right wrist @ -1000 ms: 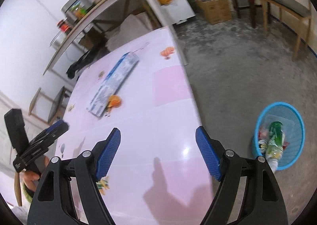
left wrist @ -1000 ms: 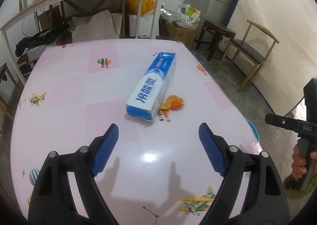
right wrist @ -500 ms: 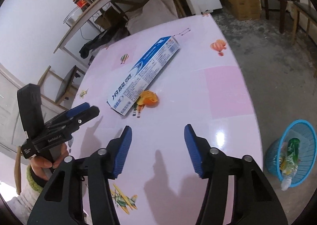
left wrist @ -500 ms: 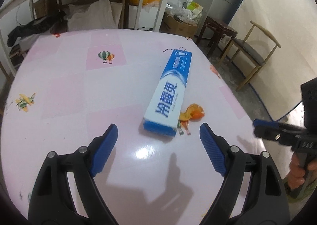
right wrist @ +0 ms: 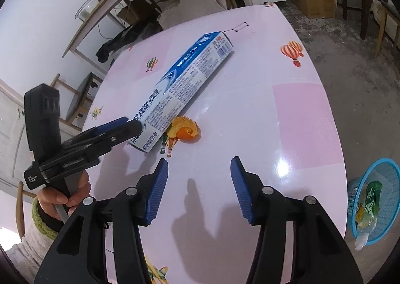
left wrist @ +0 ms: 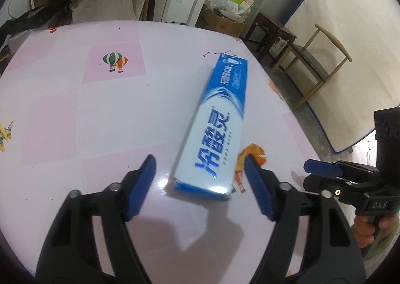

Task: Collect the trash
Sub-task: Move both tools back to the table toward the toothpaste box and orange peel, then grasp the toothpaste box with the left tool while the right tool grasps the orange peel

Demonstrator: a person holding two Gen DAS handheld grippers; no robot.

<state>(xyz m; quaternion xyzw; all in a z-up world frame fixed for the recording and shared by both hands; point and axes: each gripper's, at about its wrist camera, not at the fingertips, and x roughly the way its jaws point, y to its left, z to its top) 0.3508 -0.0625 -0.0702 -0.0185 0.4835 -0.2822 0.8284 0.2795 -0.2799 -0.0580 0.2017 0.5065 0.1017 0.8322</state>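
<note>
Now left tool, jaws spread, is straddling the near end of the toothpaste box lying on the tabletop, lining up a grab; right tool is hovering released.

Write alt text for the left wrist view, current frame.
The open left gripper hovers low over a pink table, its blue pads flanking the near end of a blue-and-white toothpaste box. An orange peel lies just right of the box, and the right gripper enters from the right edge.
</note>
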